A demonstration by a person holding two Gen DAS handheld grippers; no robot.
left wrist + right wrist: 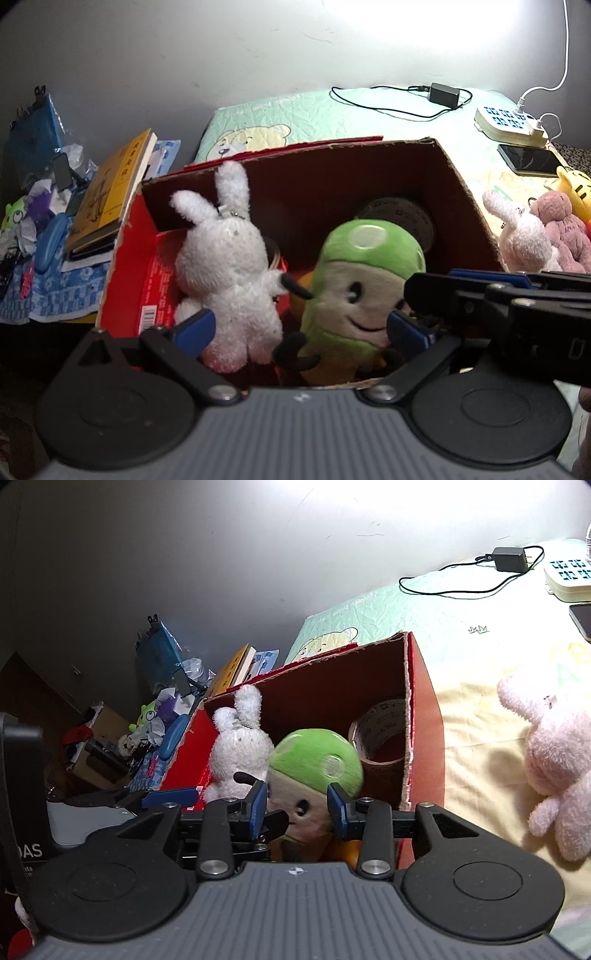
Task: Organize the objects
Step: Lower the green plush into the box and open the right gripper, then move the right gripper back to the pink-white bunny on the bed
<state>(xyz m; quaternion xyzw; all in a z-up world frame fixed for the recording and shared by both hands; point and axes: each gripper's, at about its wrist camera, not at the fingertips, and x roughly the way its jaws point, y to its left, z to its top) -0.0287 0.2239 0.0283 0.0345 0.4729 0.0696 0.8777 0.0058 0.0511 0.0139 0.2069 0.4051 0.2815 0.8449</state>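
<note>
**Two plushes boxed — more wait on the bed**

Left claw point(301, 328) spread wide, empty; white rabbit point(229, 266) and green plush point(362, 295) stand upright just ahead in the cardboard box point(461, 192). Right claw point(297, 806) half open around the green plush, pads apparently clear. Pink rabbit point(554, 760) lies to its right — right hand nearer.

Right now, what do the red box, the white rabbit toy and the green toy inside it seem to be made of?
The red box looks like corrugated cardboard: brown matte inside, torn rough edges, glossy red print outside. The white rabbit toy seems to be long-pile plush, fuzzy and shaggy. The green toy looks like short, smooth plush fabric with a stitched face; its filling cannot be seen.
</note>
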